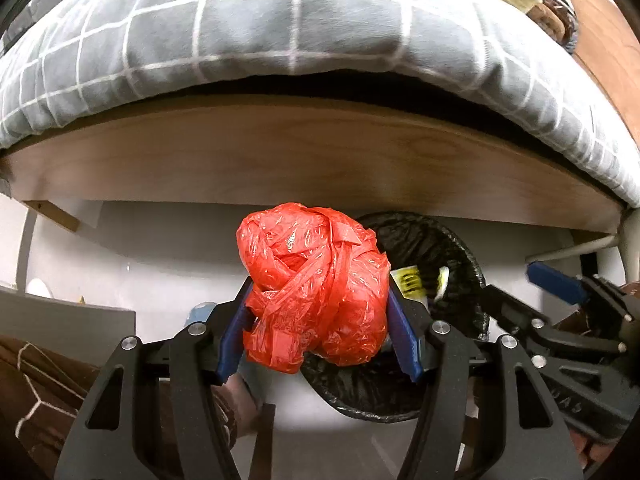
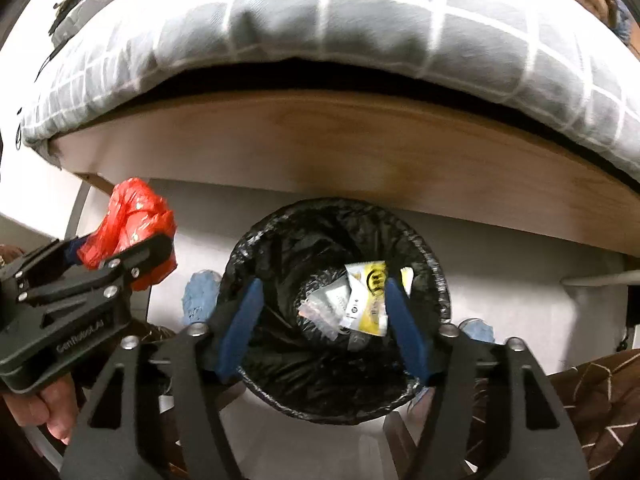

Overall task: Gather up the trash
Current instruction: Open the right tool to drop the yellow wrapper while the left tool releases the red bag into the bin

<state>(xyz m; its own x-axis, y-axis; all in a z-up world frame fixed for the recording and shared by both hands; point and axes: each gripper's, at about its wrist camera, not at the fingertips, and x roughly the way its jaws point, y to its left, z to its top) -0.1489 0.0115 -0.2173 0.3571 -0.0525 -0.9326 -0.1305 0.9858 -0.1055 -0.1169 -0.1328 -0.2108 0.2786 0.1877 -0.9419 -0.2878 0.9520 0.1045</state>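
Bedside bin (image 2: 336, 312) (red bag (image 1: 316, 288) gripped)

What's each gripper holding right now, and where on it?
The left gripper clamps the crumpled red plastic bag across its middle. The right gripper is open above the bin, holding nothing.

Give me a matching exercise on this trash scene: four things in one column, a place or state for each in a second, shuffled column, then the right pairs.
1. red plastic bag
2. yellow wrapper
3. right gripper
4. checked blanket

a. open, holding nothing
b. hanging over the wooden bed frame
c. squeezed in the left gripper
d. lying inside the black-lined bin

Pairs: 1-c, 2-d, 3-a, 4-b
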